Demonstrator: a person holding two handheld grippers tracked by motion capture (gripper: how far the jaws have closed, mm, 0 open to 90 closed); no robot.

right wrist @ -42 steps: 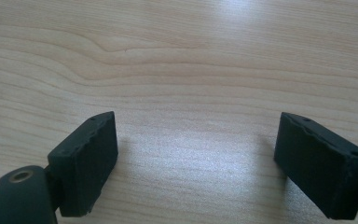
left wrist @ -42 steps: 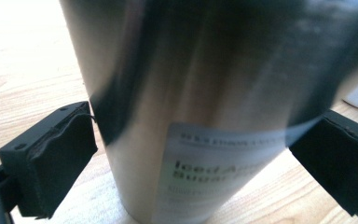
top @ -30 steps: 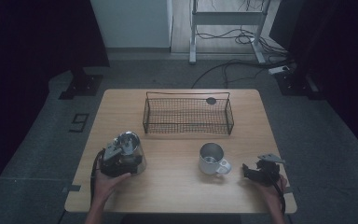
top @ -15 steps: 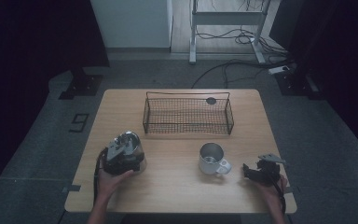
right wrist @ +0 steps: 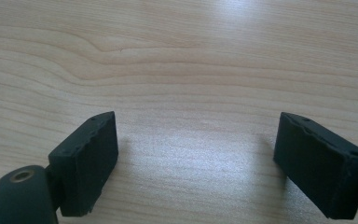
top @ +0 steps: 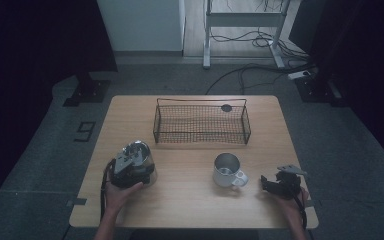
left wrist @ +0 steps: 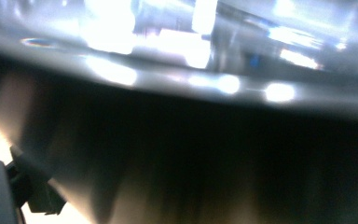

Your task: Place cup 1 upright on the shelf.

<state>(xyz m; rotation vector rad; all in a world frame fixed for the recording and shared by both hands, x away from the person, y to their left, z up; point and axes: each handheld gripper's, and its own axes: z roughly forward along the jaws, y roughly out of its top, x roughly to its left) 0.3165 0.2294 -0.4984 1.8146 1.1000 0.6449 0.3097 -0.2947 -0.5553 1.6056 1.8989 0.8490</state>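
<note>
Table (top: 190, 200), wooden: a wire basket (top: 201, 123) is set at the far middle, with a small dark disc (top: 226, 107) seen at its far right corner. A metal mug (top: 227, 170) stands right of centre near the front, handle turned toward the right gripper (top: 272, 183), which rests near it with jaws spread wide over bare wood and nothing held. The left gripper (top: 130, 162) is pressed against a shiny glass-like object (top: 140, 152) at front left; whether it is gripped cannot be told.
</note>
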